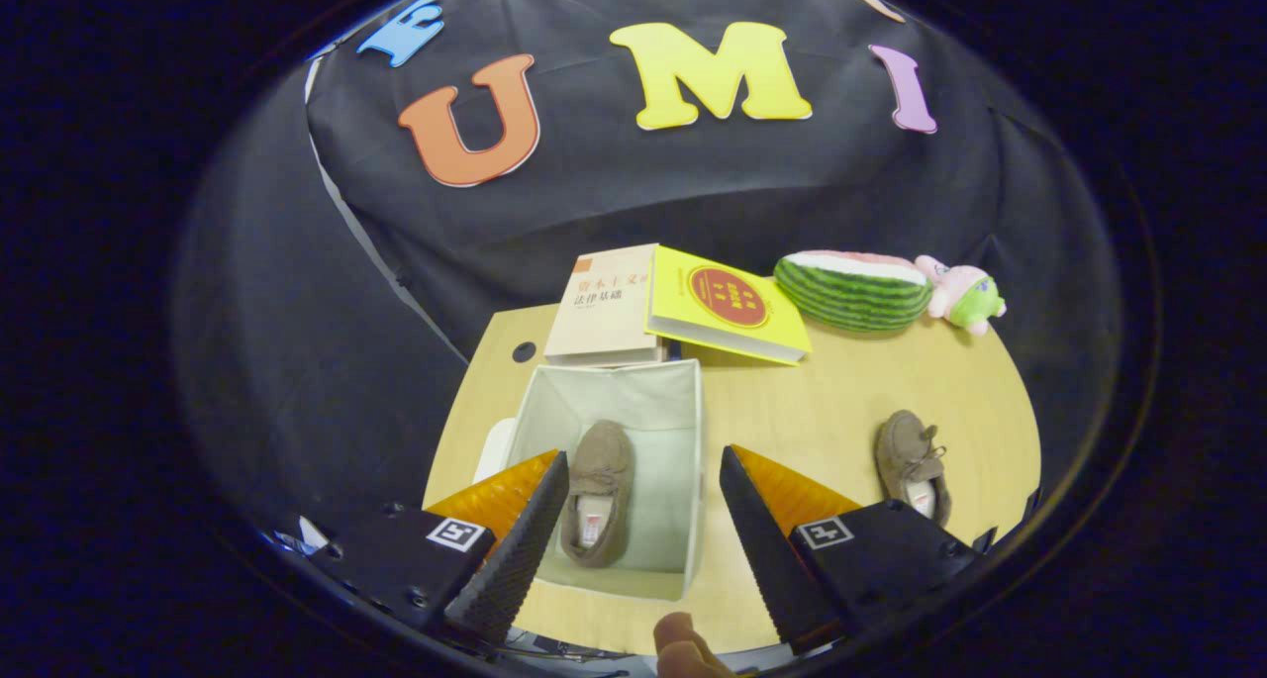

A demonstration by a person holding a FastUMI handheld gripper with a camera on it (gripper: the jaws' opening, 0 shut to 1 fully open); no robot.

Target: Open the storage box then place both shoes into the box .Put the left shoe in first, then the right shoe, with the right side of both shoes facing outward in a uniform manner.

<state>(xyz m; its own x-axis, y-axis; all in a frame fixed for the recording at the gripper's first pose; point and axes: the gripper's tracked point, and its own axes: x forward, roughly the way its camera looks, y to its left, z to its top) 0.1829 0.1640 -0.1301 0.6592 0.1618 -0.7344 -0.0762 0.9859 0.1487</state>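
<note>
Gripper view: the gripper (633, 480) hangs above the wooden table (822, 411) with its 2 fingers (515, 549) spread wide and nothing between them but the scene below. The storage box (683, 401), a pale fabric one, stands open under and between the fingers. 1 brown shoe (599, 495) lies inside it, along its left part, partly hidden behind the left finger. The other brown shoe (911, 460) lies on the table well to the right of the box, just beyond the right finger. Behind the box lie 2 books: a beige book (604, 307) touching the box's far wall, and a yellow book (728, 307) leaning over its right edge. Farther right sit a watermelon-slice toy (851, 290) and, just beside it, a small pink and green plush (965, 297). A fingertip (683, 643) shows at the table's near edge.
</note>
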